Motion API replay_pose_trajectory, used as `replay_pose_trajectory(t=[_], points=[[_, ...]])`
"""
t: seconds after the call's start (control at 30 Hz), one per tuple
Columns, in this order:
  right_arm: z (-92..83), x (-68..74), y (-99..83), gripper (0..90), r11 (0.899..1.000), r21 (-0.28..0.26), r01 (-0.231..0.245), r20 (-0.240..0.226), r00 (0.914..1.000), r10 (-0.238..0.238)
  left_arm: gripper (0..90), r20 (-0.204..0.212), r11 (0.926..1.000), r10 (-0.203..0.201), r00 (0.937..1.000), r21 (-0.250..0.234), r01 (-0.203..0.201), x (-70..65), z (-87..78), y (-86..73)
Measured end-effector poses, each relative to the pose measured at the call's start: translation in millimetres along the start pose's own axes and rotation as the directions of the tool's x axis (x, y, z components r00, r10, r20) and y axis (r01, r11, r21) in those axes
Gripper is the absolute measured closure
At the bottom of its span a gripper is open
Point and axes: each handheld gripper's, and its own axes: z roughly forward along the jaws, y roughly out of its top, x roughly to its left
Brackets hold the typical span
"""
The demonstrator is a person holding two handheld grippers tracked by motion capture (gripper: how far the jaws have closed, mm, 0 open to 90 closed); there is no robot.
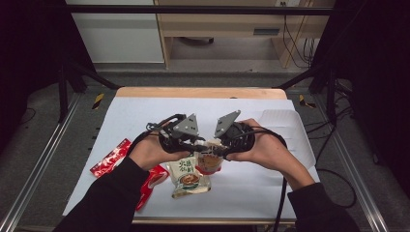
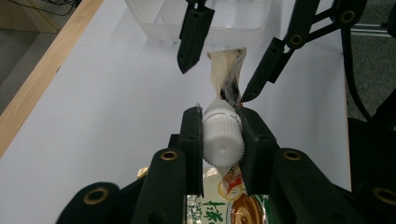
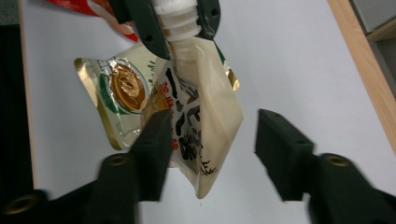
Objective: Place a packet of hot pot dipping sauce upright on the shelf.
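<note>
Left gripper [image 2: 222,135] is clamping the spout pouch's white cap [image 2: 223,135] mid-surface, right gripper [image 3: 210,154] is spreading its jaws wide around the pouch [image 3: 205,126], white surface [image 1: 251,188] lying open nearby.

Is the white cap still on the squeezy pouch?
Yes, on. The white cap sits on the pouch's spout, pinched by the left claw. The right claw is open around the pouch.

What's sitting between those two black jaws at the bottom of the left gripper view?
A white ribbed screw cap, the spout cap of a cream pouch. The left gripper clamps it from both sides, seen clearest in the left gripper view.
</note>
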Motion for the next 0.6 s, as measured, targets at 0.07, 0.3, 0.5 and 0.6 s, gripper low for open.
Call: replay_pose_trajectory(t=[0.07,0.3,0.5,0.6], points=[[-0.6,0.1,2.0,62.4,1.000,0.006,0.004,-0.010,0.9999,-0.004,73.5,0.000,1.0000,0.003,1.0000,-0.002,-0.003,-0.1,0.4,-0.4],[-4.4,-0.8,7.5,84.2,0.999,0.046,0.005,-0.019,0.9998,-0.004,73.4,-0.002,0.9999,-0.004,1.0000,-0.012,0.004,0.9,2.1,-1.6],[-9.3,-1.4,14.1,87.8,0.997,0.078,-0.005,0.009,1.0000,0.004,72.6,-0.016,0.9983,-0.035,0.9993,-0.046,0.034,3.9,1.9,-3.3],[-13.1,-4.4,15.4,88.1,0.996,0.089,0.004,0.024,0.9997,-0.006,62.5,-0.030,0.9962,-0.057,0.9979,-0.068,0.055,3.9,3.7,-5.0]])
